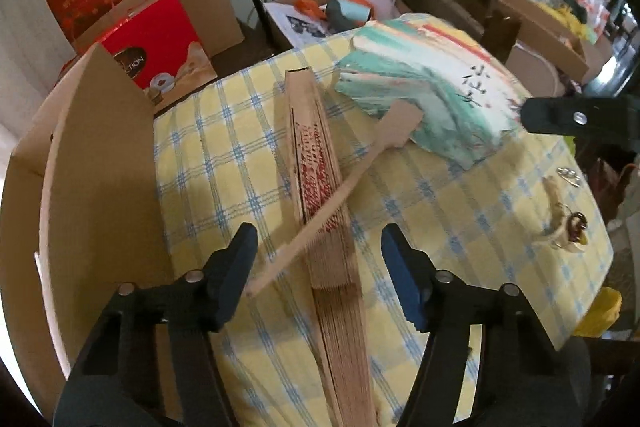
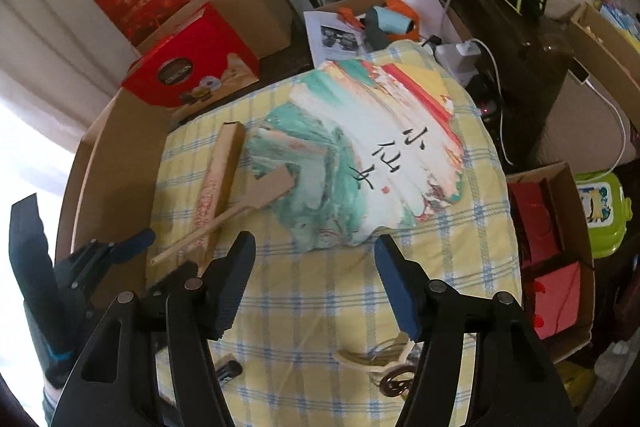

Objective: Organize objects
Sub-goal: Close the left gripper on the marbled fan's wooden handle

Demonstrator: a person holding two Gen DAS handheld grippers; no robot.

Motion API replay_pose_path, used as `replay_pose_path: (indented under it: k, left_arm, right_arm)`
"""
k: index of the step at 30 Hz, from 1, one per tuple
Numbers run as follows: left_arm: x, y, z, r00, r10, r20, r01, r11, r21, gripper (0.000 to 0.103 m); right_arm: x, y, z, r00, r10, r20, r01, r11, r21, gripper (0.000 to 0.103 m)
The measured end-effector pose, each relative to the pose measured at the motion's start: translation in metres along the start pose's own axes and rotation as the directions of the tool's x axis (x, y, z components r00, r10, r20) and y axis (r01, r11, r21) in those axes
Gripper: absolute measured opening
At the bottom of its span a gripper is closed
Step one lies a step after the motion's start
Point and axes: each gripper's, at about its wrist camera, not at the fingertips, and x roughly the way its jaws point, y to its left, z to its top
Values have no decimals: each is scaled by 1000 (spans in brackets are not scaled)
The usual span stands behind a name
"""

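So the folded wooden fan point(image 1: 320, 187) lies lengthwise toward the left gripper point(image 1: 318, 251), whose jaws stand spread astride it, not pinching.

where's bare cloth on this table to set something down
Freest: the checked cloth between the painted open fan and the keyring. A narrower strip lies between the folded fan and the cardboard flap. Crowded mid-table, where the wooden paddle lies across the folded fan.

- Closed bamboo folding fan with red lettering point(image 1: 320, 187) lies lengthwise on the checked cloth.
- Thin wooden paddle stick point(image 1: 348, 183) rests slantwise across it.
- Open painted paper fan, green-white-red point(image 2: 360, 163), lies spread beside them, apparently flat.
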Motion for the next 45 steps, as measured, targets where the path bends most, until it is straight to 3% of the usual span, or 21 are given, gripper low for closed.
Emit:
replay_pose_path:
  k: [8, 13, 15, 22, 26, 28, 31, 35, 37, 45]
  left_arm:
    - [19, 13, 5, 998, -42, -46, 41, 999, -20, 55]
    - [23, 16, 4, 994, -78, -72, 77, 997, -17, 35]
    - [22, 15, 5, 994, -82, -78, 81, 997, -15, 22]
    - [13, 2, 0, 993, -87, -81, 91, 995, 48, 17]
    - [-2, -1, -2, 985, -161, -69, 163, 986, 25, 14]
    - [-7, -3, -4, 977, -200, -73, 201, 980, 5, 14]
    - [-9, -2, -4, 969, -237, -70, 236, 972, -17, 12]
    - [-10, -4, -8, 967, -249, -60, 248, 968, -21, 11]
    - [-12, -3, -9, 957, -287, -52, 286, 958, -34, 10]
    - [-41, -15, -14, 949, -315, 16, 315, 949, -6, 7]
  right_arm:
    - [12, -7, -1, 996, 87, -37, -85, 995, 52, 55]
    - [28, 6, -4, 981, 176, -78, -170, 982, 80, 51]
    - [33, 12, -5, 978, 187, -88, -180, 981, 77, 51]
    - [51, 27, -9, 968, 232, -100, -222, 969, 106, 51]
    - [64, 27, -12, 956, 277, -100, -259, 952, 166, 51]
    - [69, 24, -13, 950, 299, -85, -276, 937, 212, 47]
    - [71, 16, -14, 950, 311, -37, -288, 915, 281, 28]
    - [69, 13, -14, 953, 302, -21, -283, 913, 294, 18]
    - [66, 12, -15, 953, 303, -10, -287, 913, 289, 16]
    - [47, 23, -12, 949, 313, 37, -312, 914, 259, 13]
